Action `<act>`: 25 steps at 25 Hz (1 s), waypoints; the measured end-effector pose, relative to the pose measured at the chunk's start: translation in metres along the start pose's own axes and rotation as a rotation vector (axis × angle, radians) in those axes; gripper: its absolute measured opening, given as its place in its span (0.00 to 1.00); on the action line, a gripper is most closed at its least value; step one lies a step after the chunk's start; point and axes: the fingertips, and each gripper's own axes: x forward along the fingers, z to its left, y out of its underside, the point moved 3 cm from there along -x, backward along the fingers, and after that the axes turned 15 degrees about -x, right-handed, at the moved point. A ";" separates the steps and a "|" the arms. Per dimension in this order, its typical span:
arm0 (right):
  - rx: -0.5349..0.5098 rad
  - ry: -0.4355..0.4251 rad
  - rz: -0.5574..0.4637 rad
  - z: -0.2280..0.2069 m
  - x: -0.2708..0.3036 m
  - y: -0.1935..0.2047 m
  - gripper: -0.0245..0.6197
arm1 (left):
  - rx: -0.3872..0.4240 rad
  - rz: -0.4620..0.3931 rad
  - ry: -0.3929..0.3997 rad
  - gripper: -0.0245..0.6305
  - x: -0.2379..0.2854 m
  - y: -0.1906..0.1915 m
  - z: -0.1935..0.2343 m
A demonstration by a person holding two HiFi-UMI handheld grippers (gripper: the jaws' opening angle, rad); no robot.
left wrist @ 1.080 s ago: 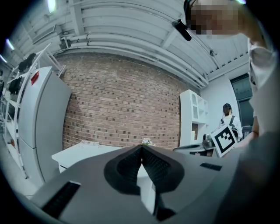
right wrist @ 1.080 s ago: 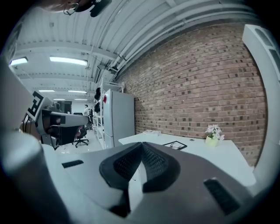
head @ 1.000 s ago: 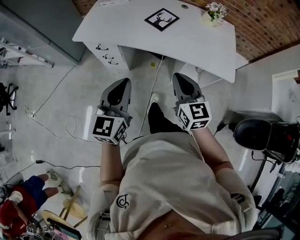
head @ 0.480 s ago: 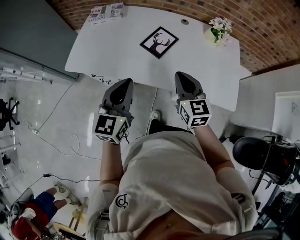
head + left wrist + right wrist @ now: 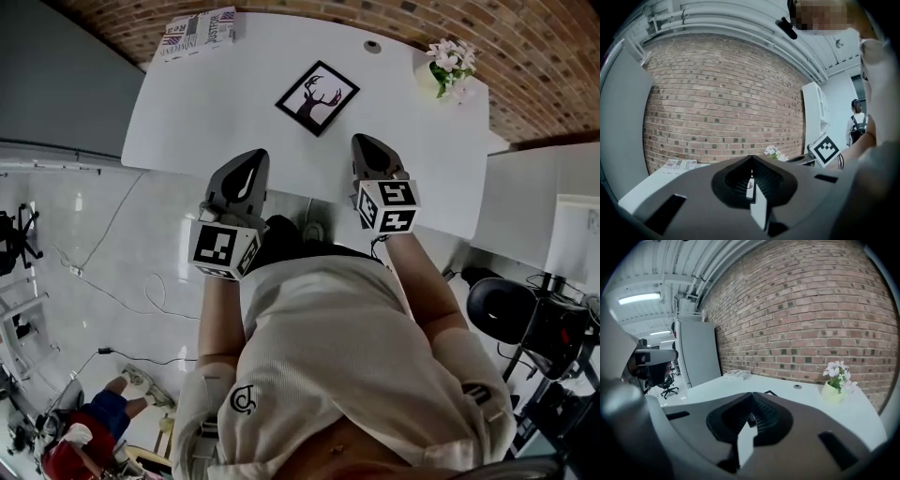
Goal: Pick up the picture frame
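- While the picture frame (image 5: 317, 97) lies flat on the white table (image 5: 187, 122), it's turned diamond-wise, with one corner aimed back at the person.
- It looks roughly square, so there's no real long side to line up with.
- Left gripper (image 5: 253, 157) and right gripper (image 5: 366, 142) hang over the table's near edge, jaws pressed together, nothing in either.
- Frame sits ahead, between the two. I'd say the right one's nearer.
- Bare tabletop all round it. Flower pot (image 5: 441, 70) and magazines (image 5: 199, 30) are well apart at the far corners.
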 end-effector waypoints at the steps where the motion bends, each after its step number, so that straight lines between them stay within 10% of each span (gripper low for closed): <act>1: 0.005 0.004 0.010 -0.003 0.006 0.001 0.05 | 0.003 0.008 0.011 0.06 0.008 -0.001 0.004; 25: 0.314 0.235 0.394 -0.018 0.145 0.076 0.12 | -0.046 0.265 0.356 0.06 0.195 0.035 0.152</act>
